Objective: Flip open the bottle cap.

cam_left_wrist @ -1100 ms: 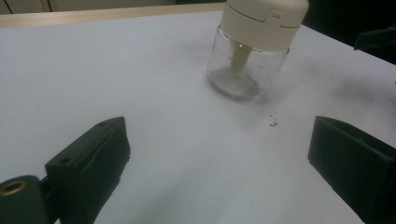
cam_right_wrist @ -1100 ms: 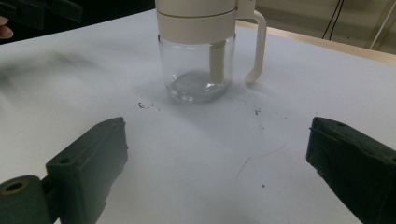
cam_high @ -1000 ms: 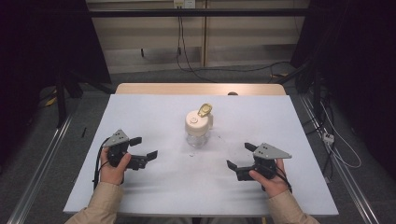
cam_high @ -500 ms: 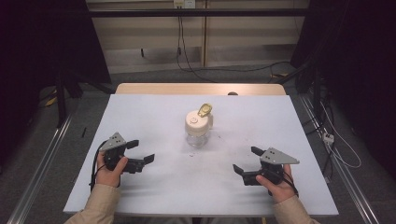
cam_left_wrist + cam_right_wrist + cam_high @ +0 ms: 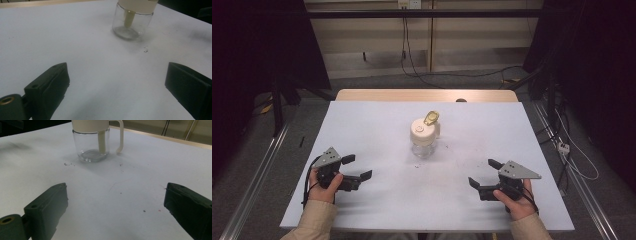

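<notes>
A clear glass jar (image 5: 424, 145) with a cream lid, a cream side handle and a golden knob on top stands upright at the middle of the white table (image 5: 372, 125). A cream tube hangs inside the jar (image 5: 132, 22). My left gripper (image 5: 360, 166) rests near the front left, open and holding nothing, well short of the jar. My right gripper (image 5: 481, 172) sits at the front right, also open and holding nothing. In the right gripper view the jar (image 5: 91, 145) stands ahead with its handle to the right, far beyond the spread jaws.
Small dark specks (image 5: 67, 164) lie on the table just in front of the jar. A wooden table edge (image 5: 422, 95) runs along the far side. Cables (image 5: 572, 150) trail on the floor to the right, and metal rails flank the table.
Both grippers have drawn back toward the table's front edge and slightly outward, away from the jar. The jar has not moved.
</notes>
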